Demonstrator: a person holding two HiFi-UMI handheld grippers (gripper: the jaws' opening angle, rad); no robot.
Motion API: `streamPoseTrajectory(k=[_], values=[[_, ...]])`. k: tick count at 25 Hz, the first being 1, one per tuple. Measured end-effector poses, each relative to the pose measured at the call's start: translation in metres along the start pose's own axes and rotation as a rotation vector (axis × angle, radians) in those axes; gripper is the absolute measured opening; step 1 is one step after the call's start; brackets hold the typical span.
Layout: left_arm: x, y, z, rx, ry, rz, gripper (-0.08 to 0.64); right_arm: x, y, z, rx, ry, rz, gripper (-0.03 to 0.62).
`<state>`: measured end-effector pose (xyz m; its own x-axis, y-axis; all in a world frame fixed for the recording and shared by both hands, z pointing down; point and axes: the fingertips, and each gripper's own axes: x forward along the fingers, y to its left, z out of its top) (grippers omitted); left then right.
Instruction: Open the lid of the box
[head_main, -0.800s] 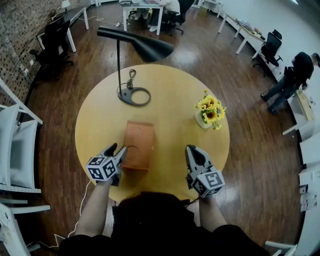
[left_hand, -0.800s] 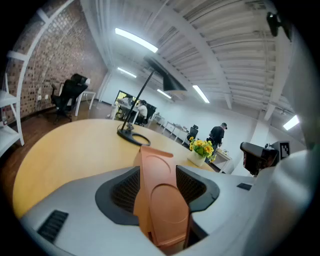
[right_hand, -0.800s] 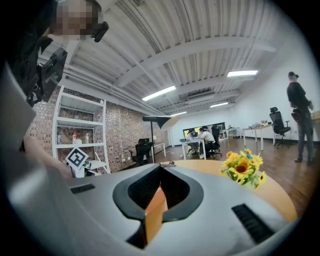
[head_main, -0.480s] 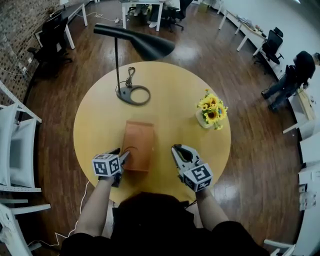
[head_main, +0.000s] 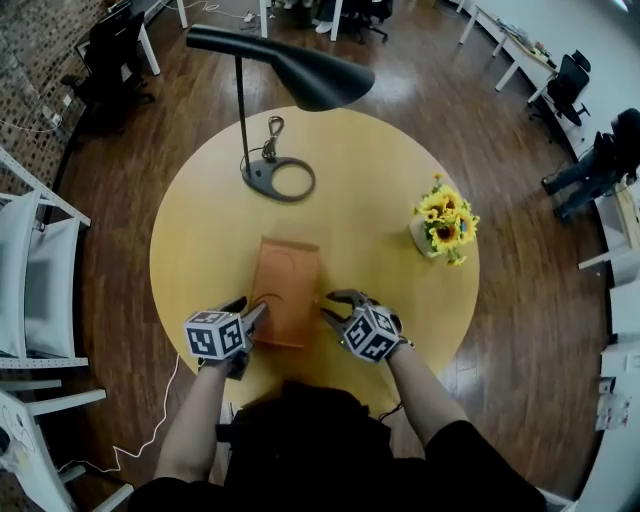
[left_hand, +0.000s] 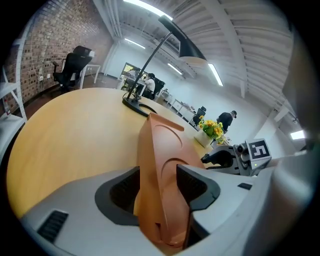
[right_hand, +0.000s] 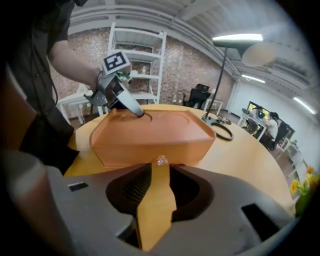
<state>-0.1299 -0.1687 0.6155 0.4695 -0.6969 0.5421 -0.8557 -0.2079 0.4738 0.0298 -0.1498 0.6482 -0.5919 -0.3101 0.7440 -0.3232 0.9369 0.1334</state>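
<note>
An orange-brown box lies closed on the round yellow table. My left gripper straddles its near left corner. In the left gripper view the box fills the wide gap between the jaws and touches both pads. In the right gripper view one of its fingers rests on the lid. My right gripper is open and empty at the box's right side. Its jaws point at the side wall, just short of a small clear knob at the lid's edge.
A black desk lamp has its ring base behind the box and its shade hanging over the table's far part. A vase of sunflowers stands at the right. White chairs stand left of the table.
My right gripper has swung left from the table's near edge to the box's right side. My left gripper has stayed on the box's corner. The head view has shifted slightly.
</note>
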Motion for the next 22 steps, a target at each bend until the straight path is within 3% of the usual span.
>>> streamPoseTrajectory(k=[4, 11, 15, 22], values=[[0.002, 0.0, 0.002, 0.023, 0.015, 0.002, 0.224, 0.016, -0.006, 0.01, -0.108, 0.039, 0.036, 0.118], [-0.001, -0.001, 0.001, -0.002, 0.023, 0.0, 0.224, 0.027, -0.001, 0.015, -0.201, 0.068, 0.097, 0.117], [0.002, 0.002, 0.003, -0.002, 0.025, 0.0, 0.224, 0.03, -0.002, 0.016, -0.21, 0.055, 0.1, 0.08], [0.002, 0.005, 0.001, -0.012, 0.03, 0.01, 0.224, 0.025, -0.005, 0.007, -0.179, 0.058, 0.084, 0.078]])
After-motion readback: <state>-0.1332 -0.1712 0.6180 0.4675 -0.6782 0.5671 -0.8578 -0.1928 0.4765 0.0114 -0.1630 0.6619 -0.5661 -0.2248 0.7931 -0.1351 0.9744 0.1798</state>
